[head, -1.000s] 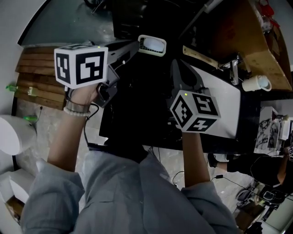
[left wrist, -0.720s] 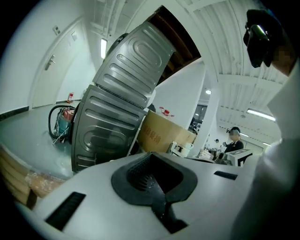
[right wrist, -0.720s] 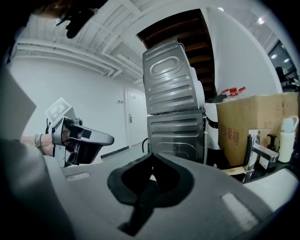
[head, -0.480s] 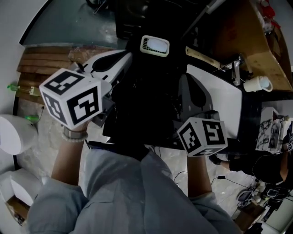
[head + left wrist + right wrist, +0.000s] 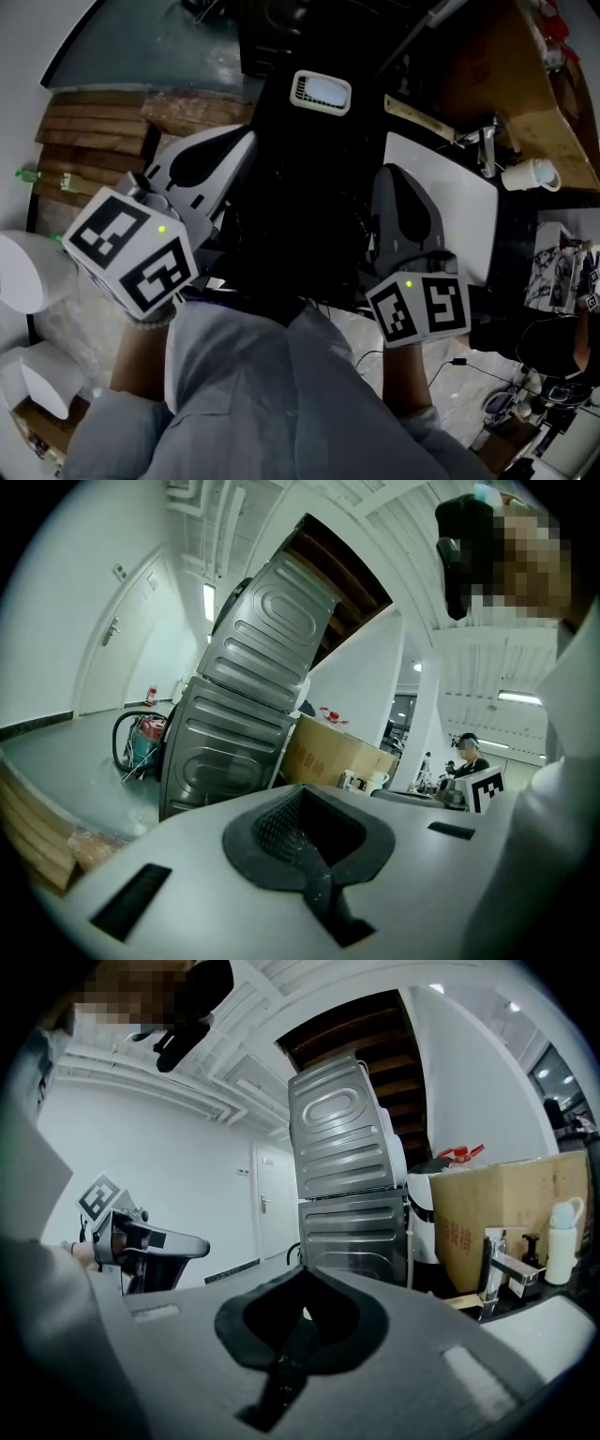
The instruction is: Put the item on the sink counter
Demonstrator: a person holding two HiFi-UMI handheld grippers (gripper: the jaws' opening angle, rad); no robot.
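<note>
While held nearly level, the left gripper (image 5: 300, 803) and right gripper (image 5: 302, 1312) are seen closed, empty: smooth grey shells (image 5: 187, 855), ribbed black pads (image 5: 274, 822).

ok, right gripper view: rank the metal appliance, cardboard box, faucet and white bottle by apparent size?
1. metal appliance, clearly largest.
2. cardboard box.
3. faucet and white bottle look about alike, so no ranking between them.
Apparent size only.

The left hand-held gripper (image 5: 302, 829), jaws together and empty, faces a grey metal cabinet (image 5: 253, 714).
</note>
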